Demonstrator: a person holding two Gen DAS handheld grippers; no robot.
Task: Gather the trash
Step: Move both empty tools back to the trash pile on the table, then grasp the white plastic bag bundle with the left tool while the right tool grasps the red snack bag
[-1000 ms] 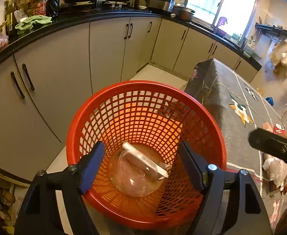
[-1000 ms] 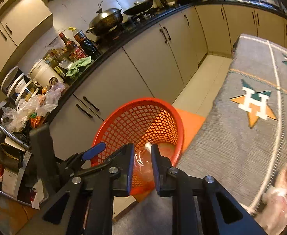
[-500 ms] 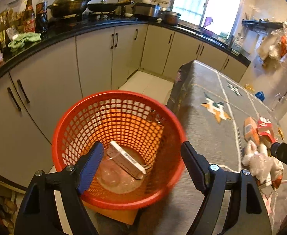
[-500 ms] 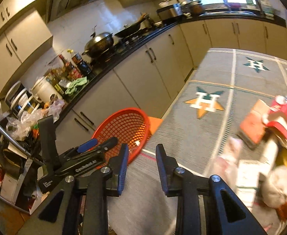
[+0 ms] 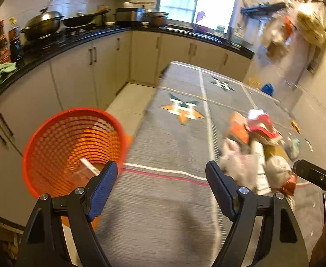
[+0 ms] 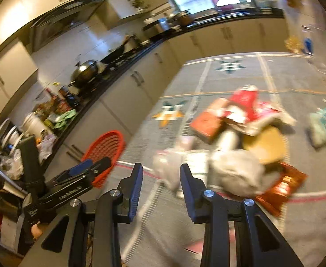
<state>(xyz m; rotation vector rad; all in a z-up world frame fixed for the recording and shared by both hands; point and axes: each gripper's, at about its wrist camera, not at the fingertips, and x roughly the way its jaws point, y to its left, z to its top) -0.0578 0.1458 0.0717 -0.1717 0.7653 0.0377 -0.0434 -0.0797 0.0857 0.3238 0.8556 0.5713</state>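
Observation:
An orange mesh basket [image 5: 71,149] stands at the table's left edge with a clear plastic container and a white box [image 5: 88,166] inside. A heap of trash [image 5: 254,151] lies on the grey cloth table [image 5: 169,146]: crumpled white plastic bags [image 6: 236,171], an orange carton [image 6: 207,124], red packets [image 6: 245,100], an orange wrapper [image 6: 283,187]. My left gripper [image 5: 161,179] hangs open and empty over the cloth, between basket and heap. My right gripper [image 6: 161,179] has nothing between its opening jaws; a white bag [image 6: 169,166] lies just past its tips. Both views are blurred.
Beige cabinets under a black counter [image 5: 78,37] run along the left and far walls, with pans [image 5: 43,24] and bottles on top. A teal crumpled item [image 6: 323,129] lies apart on the right of the cloth. Bags hang on the right wall [image 5: 305,29].
Both grippers have swung right, away from the basket and over the table toward the trash heap. The right jaws have widened and hold nothing; a white box now lies in the basket.

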